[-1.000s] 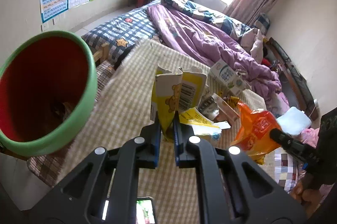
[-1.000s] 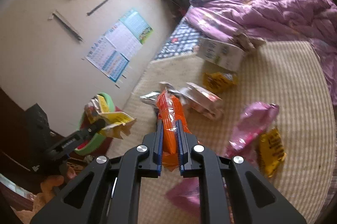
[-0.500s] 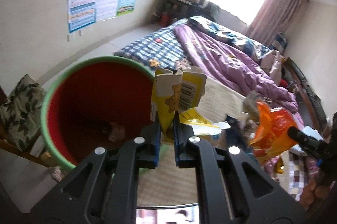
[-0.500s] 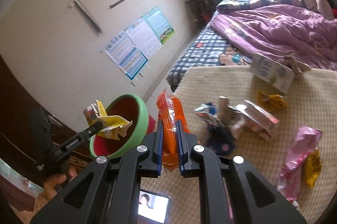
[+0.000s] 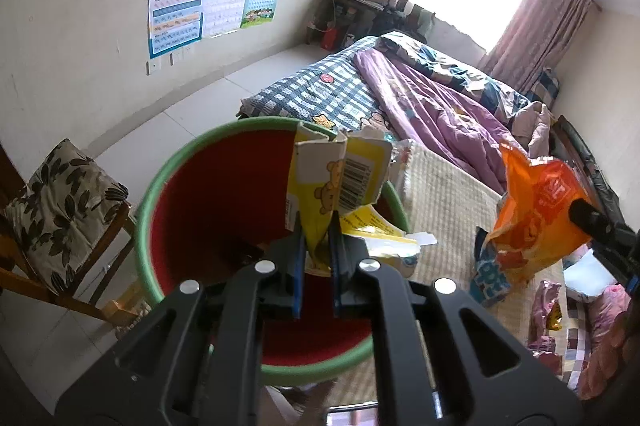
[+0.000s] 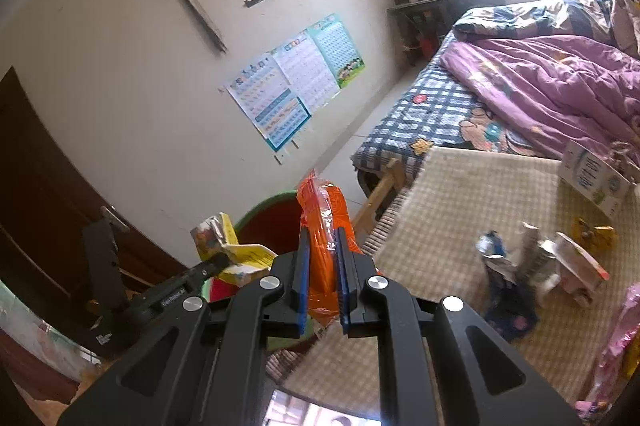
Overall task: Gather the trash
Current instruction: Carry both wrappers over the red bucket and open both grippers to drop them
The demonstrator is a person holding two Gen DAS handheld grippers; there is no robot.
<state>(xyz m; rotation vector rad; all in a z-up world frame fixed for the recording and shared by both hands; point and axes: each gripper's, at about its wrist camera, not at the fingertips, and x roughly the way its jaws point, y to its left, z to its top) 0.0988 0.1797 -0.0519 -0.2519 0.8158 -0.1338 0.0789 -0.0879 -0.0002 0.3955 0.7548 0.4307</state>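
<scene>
My left gripper (image 5: pixel 316 226) is shut on a torn yellow carton with a bear print (image 5: pixel 340 177) and holds it directly over the red bin with a green rim (image 5: pixel 192 165). The carton (image 6: pixel 236 250) and bin (image 6: pixel 276 222) also show in the right wrist view. My right gripper (image 6: pixel 322 238) is shut on an orange snack bag (image 6: pixel 324 209), held just right of the bin over the mat's edge; the bag (image 5: pixel 536 214) shows in the left wrist view too.
A checked mat (image 6: pixel 472 193) carries several wrappers, a white box (image 6: pixel 596 181) and a small carton (image 6: pixel 576 266). A bed with a purple quilt (image 5: pixel 436 113) lies behind. A cushioned wooden chair (image 5: pixel 60 201) stands left of the bin.
Both grippers have swung left away from the mat toward the bin. The carton now hangs over the bin's opening, and the orange bag has come up beside it.
</scene>
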